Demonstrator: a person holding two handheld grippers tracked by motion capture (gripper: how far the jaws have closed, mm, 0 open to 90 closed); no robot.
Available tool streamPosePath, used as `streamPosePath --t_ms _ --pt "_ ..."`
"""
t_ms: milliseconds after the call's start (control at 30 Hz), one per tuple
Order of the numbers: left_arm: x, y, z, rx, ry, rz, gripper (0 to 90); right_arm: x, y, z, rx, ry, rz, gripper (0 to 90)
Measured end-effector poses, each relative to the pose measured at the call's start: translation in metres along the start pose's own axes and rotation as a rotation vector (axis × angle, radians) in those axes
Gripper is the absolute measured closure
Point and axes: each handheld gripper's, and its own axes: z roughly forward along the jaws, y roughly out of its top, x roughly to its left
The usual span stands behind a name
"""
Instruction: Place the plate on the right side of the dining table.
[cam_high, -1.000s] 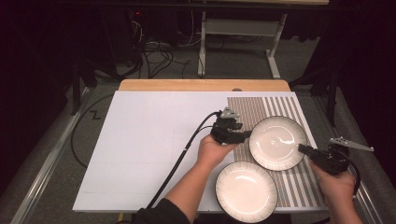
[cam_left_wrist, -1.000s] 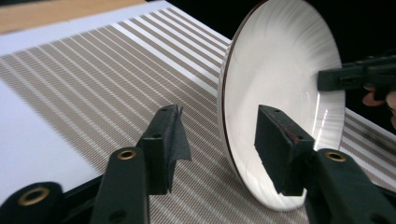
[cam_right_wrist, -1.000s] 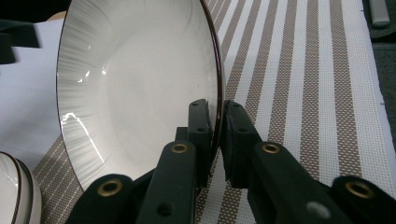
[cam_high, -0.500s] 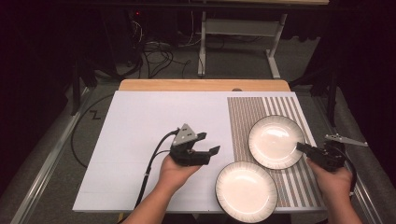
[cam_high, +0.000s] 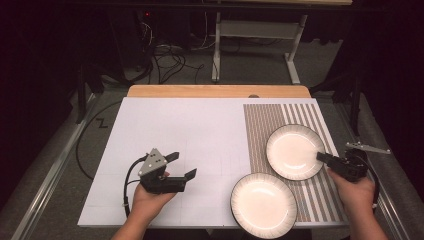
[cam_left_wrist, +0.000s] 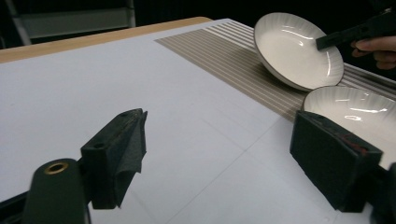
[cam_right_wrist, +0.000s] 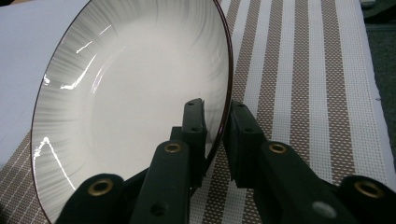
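The far plate (cam_high: 293, 151) sits at the right of the high view, on the striped mat (cam_high: 265, 125), and its right rim is clamped between the jaws of the right gripper (cam_high: 325, 158). In the right gripper view the plate (cam_right_wrist: 135, 93) takes up the upper left and middle of the frame, tilted up on edge, with one jaw inside the bowl and the other outside against the dark rim; the mat (cam_right_wrist: 322, 84) runs down the right side of that frame. In the left gripper view the same plate (cam_left_wrist: 294, 49) shows at the upper right, its right side raised, with the right gripper (cam_left_wrist: 327, 41) on its rim.

A second plate (cam_high: 263, 202) lies flat in the lower middle-right of the high view, just beside the first and partly under its lower left edge as seen from above, half on the mat and half on the white sheet (cam_high: 190, 135). In the left gripper view it (cam_left_wrist: 359, 112) shows at the right edge.

The left gripper (cam_high: 181, 166) is in the lower left of the high view, held over the white sheet, well apart from both plates. Its jaws stand wide apart and hold nothing, as the left gripper view shows, with bare white sheet (cam_left_wrist: 140, 84) between them.
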Motion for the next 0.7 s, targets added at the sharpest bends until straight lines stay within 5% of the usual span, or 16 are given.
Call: streamPosePath --t_ms 233,433,700 --pt "0.009 -0.009 -0.014 -0.04 0.032 0.002 13.8 -0.002 0.001 0.003 0.011 -0.005 0.023 80.3" --pt "0.012 -0.01 -0.015 -0.056 0.087 -0.008 0.0 -0.004 0.001 0.007 0.03 -0.013 0.041 79.6" --pt "0.014 -0.011 -0.02 -0.07 0.09 -0.016 0.0 -0.006 0.003 0.012 0.043 -0.017 0.077 79.6"
